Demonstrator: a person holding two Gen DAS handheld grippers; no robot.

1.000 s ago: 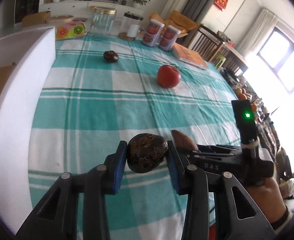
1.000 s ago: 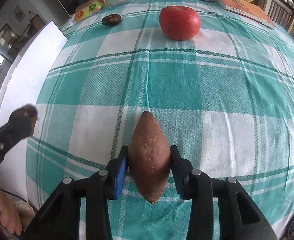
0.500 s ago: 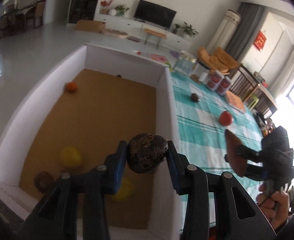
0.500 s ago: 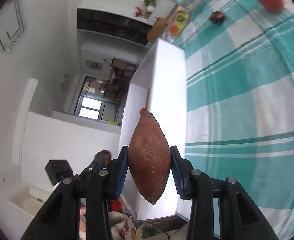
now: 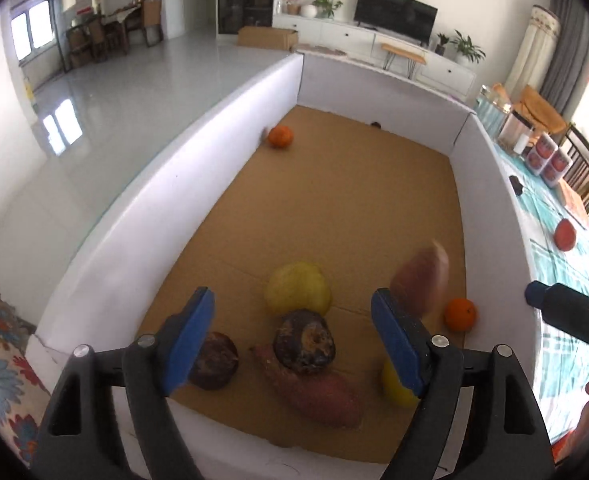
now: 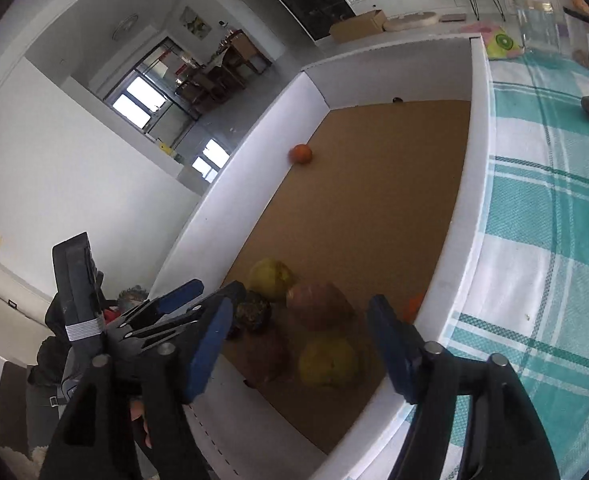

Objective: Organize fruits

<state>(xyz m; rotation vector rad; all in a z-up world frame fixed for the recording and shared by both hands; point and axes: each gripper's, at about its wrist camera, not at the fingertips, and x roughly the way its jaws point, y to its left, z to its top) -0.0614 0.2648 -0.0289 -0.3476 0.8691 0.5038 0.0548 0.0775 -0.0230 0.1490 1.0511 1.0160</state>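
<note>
- Both tongs, the left gripper (image 5: 294, 326) and the right gripper (image 6: 298, 338), are seen with jaws opening wide and nothing pressed between the pads.
- The dark, wrinkled round fruit (image 5: 304, 340) lies below them in the white-walled, cardboard-floored box (image 5: 490, 184), apparently on a reddish-brown sweet potato (image 5: 314, 390).
- It is judged light and firm; its widest middle should be gripped.
</note>
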